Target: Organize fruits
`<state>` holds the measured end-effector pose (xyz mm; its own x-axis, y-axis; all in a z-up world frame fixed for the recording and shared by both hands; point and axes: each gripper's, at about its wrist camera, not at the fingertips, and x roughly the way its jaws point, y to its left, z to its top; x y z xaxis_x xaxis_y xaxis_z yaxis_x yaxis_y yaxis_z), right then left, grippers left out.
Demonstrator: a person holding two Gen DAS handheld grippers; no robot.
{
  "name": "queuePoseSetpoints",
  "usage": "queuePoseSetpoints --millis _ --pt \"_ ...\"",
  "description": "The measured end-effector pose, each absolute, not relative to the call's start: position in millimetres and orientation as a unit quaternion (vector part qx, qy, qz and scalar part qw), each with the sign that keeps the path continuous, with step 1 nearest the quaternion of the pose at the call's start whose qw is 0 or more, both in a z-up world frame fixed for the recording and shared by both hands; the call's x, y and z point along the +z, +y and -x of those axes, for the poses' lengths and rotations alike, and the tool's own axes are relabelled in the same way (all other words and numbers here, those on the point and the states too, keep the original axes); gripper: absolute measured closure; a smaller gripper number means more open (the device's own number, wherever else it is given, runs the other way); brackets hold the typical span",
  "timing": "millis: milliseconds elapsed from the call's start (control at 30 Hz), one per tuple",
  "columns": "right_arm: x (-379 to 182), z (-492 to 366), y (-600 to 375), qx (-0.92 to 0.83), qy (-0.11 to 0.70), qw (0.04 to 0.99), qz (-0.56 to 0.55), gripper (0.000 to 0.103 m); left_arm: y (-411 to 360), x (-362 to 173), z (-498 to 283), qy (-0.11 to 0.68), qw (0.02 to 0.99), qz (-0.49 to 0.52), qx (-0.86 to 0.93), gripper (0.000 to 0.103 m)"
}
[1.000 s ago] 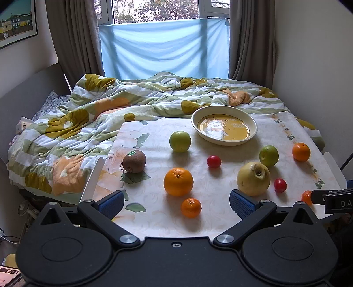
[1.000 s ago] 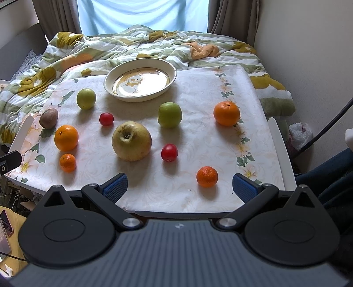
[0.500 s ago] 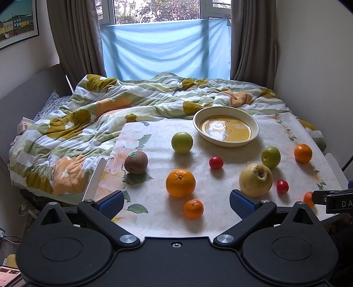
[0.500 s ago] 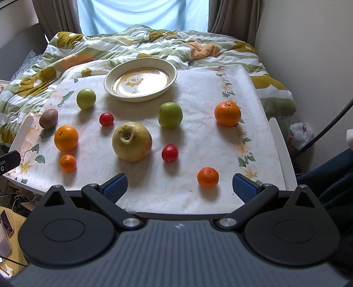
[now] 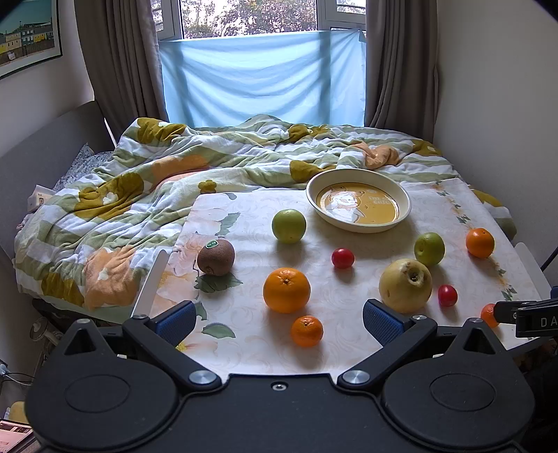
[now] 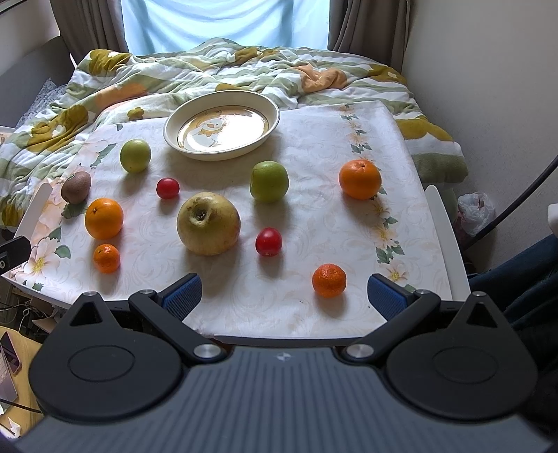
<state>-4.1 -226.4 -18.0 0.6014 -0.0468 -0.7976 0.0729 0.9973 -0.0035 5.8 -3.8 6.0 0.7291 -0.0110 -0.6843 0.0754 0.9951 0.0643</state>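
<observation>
right gripper [image 6: 284,291] gapes, small mandarin [image 6: 329,280] lying between its fingers.

small orange mandarin [image 5: 487,314] at the table's right edge is half hidden behind my right gripper's black body in my left wrist view. framed painting [image 5: 28,33] on the left wall is cut by the frame edge. yellow print inside the cream plate [image 5: 359,224] is too small to read.

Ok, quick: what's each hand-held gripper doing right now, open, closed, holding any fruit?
Left hand-held gripper: open, holding nothing.
Right hand-held gripper: open, holding nothing.
</observation>
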Motion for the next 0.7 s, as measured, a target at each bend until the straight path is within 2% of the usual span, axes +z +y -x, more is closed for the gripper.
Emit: queuePoseSetpoints --millis 700 --pt "-15.5 0.9 -224.4 -0.021 0.441 0.897 -0.005 0.000 2.1 9.1 -14.7 0.367 0.929 -0.048 -0.021 0.000"
